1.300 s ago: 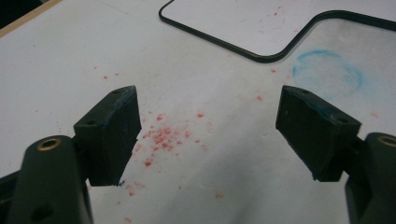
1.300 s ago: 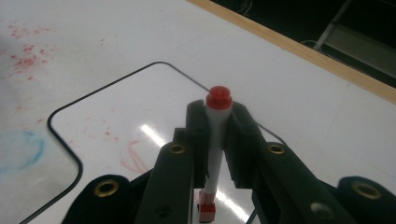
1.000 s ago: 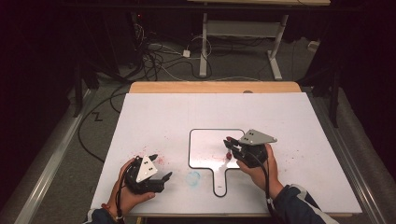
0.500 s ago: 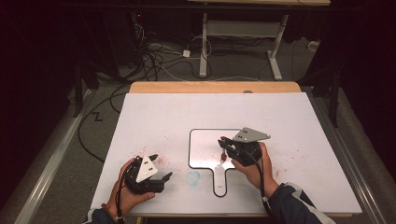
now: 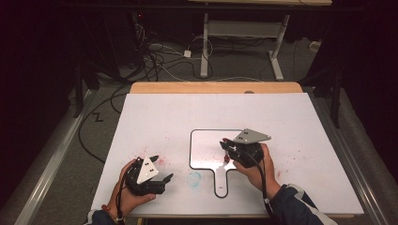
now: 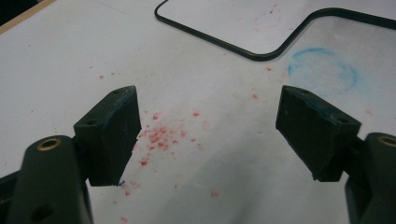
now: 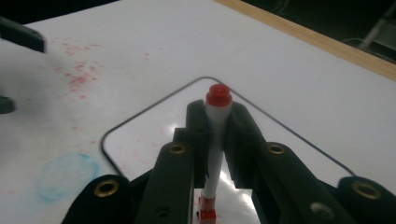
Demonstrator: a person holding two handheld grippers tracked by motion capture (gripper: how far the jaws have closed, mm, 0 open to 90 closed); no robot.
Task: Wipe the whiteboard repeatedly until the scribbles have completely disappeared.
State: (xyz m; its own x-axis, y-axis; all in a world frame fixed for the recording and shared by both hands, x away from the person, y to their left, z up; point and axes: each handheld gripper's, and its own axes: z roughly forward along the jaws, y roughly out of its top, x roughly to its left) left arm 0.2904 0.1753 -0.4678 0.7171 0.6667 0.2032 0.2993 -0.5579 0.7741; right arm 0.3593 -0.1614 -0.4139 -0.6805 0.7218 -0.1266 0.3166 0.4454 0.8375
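A small white board [image 5: 206, 149] with a dark rim and a short handle lies on the white table. My right gripper [image 5: 227, 149] hovers over the board's right part, shut on a white marker with a red cap [image 7: 217, 122]. The marker stands between the jaws [image 7: 218, 116], cap end pointing away from the camera over the board [image 7: 149, 135]. My left gripper [image 5: 162, 168] rests at the table's near left, open with nothing between its pads [image 6: 210, 116]. The board's corner [image 6: 280, 18] lies beyond it.
Red ink specks [image 6: 159, 135] and a faint blue ring smudge [image 6: 322, 70] mark the table [image 5: 159, 117] near the left gripper. A wooden strip [image 5: 216, 87] runs along the far edge. Cables [image 5: 159, 61] and desk legs stand on the floor beyond.
The right gripper with the marker has shifted slightly left over the board. The left gripper has stayed where it was.
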